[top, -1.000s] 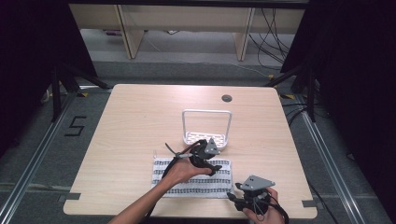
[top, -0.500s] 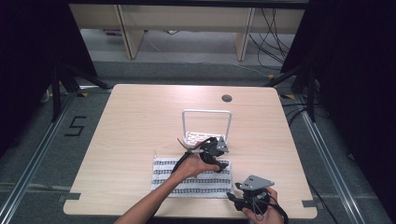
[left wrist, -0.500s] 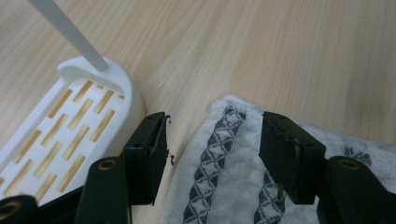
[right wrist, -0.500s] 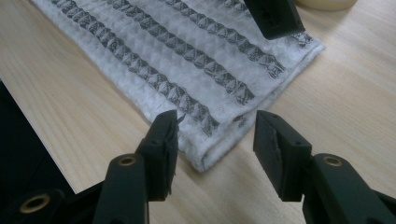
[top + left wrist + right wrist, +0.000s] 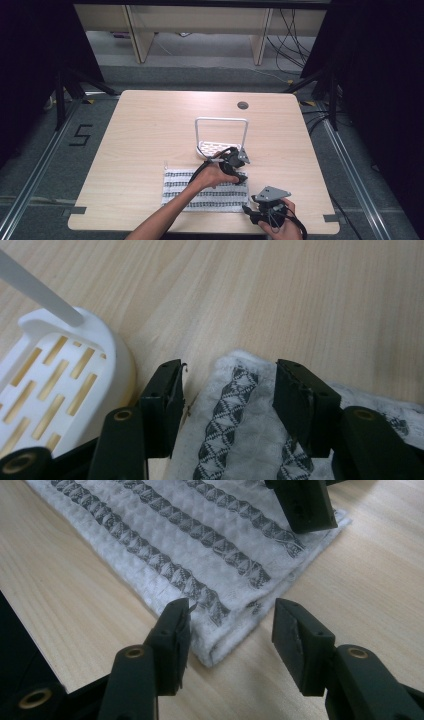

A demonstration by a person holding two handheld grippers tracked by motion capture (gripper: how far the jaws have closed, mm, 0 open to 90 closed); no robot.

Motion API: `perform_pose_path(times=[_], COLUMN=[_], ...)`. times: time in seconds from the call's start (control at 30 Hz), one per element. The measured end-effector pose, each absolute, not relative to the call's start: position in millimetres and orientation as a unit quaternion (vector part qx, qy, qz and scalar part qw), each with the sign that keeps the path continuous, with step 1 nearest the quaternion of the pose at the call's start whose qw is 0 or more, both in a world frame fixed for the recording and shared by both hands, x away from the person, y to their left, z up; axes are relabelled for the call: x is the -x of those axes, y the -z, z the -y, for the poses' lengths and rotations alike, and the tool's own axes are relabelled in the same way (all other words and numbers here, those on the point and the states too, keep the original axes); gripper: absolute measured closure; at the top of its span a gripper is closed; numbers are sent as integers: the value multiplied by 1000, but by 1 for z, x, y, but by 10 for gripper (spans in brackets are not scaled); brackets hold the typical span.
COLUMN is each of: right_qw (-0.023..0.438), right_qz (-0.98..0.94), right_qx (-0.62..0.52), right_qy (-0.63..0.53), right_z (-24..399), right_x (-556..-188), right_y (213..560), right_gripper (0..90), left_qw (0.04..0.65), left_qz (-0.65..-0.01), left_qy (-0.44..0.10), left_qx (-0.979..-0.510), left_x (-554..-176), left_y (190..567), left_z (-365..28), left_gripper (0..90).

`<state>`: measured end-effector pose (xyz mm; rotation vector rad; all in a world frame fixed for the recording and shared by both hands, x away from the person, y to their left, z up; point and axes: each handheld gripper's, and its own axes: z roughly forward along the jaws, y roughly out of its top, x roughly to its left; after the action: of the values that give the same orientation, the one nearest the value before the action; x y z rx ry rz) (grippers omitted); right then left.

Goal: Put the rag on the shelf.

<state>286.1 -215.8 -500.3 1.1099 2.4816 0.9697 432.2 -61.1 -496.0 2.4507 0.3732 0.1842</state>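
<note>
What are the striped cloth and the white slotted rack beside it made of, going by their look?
The white cloth with dark patterned stripes looks like a woven, waffle-textured textile: soft, matte, with fuzzy folded edges. The white slotted rack with the tall hoop handle looks like moulded plastic: smooth, slightly glossy, with rounded rims and clean rectangular slots. Both rest on a pale table with a wood-grain print, probably laminate.

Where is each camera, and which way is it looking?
High view: above the person's side, looking forward and down at the table; both forearms and claws show.
Left gripper view: rides the left claw, looking along its jaws at the towel corner beside the white basket.
Right gripper view: rides the right claw, facing the towel's near corner.
Shared: all three show the towel.
</note>
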Motion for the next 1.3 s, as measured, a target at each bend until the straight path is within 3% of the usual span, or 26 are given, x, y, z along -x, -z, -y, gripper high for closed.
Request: perform_pose_path(times=[0.3, 0.53, 0.73, 0.87, 1.3], right_qw=[126, 125, 113, 104, 143], right_qz=[-861, -862, -859, -858, -846], right_qx=[-373, -370, -381, -384, -362], right_qy=[-323, -323, -322, -326, -366], right_z=[215, 212, 215, 216, 220], right_x=[-290, -290, -291, -293, -294], right_y=[505, 505, 503, 504, 490], right_gripper=[544, 688, 779, 848, 869], left_qw=[326, 328, 329, 329, 368], left_qz=[-125, -112, -123, -131, -146], left_qy=[-66, -51, -36, -35, -54], left_qx=[-935, -937, -935, -934, -917], left_x=[-430, -429, -432, -431, -425], left_y=[497, 497, 498, 497, 472], left_z=[66, 65, 62, 61, 42], left_gripper=[544, 735, 836, 855, 860])
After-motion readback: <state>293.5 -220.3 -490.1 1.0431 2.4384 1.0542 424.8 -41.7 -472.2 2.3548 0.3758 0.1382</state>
